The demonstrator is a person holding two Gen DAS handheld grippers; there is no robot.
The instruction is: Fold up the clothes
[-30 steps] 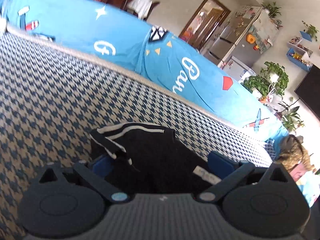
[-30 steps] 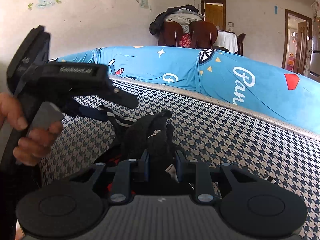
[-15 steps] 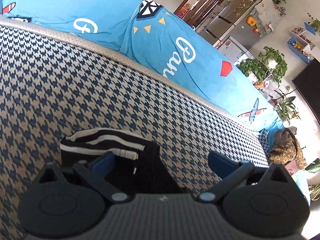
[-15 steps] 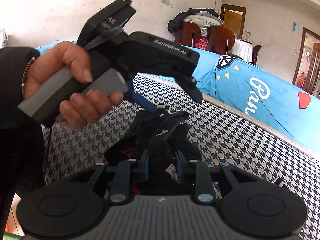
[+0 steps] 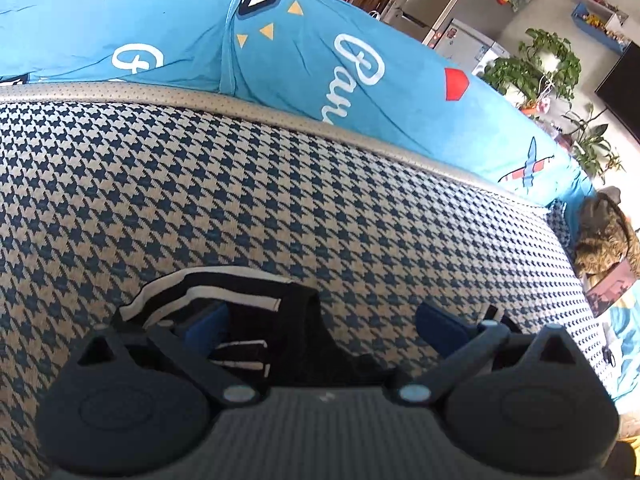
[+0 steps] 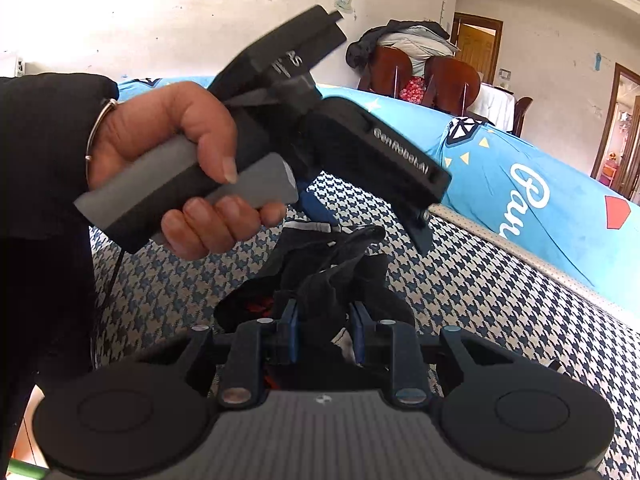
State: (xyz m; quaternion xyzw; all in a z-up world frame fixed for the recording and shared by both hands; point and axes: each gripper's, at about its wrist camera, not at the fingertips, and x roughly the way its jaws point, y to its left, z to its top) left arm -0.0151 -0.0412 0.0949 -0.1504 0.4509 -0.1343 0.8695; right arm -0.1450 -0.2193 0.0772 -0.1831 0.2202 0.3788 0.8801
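From the left wrist view we see a wide houndstooth cushion [image 5: 280,200] with much bare surface running from its left side across to its right end, where it drops away beside a furry brown heap [image 5: 608,236]. A pale piped far edge [image 5: 320,126] closes it off, and directly behind that edge rises the backrest under a blue printed cover [image 5: 360,60]. Beyond the right end stand potted plants [image 5: 536,64] and a grey fridge [image 5: 452,12], well apart from the cushion.

The left claw [image 5: 320,320] hangs over the near part of the cushion with its blue pads [image 5: 436,326] wide apart. The black garment [image 5: 280,320] with white stripes lies bunched at the left pad and spills toward the middle of the gap; the right pad stands over bare houndstooth, clear of the cloth. We cannot tell whether the left pad touches the fabric.

In the right wrist view, a hand [image 6: 172,160] in a dark sleeve with a bangle holds the left tool's grey handle at the left, above the cushion's left part. The garment [image 6: 340,272] rises in a crumpled mound from the cushion into the right claw [image 6: 324,334], whose pads are clamped on a thick fold of it. To the right, the cushion lies bare up to its piped far edge and the blue cover. Two wooden chairs [image 6: 424,76] stand behind the backrest.
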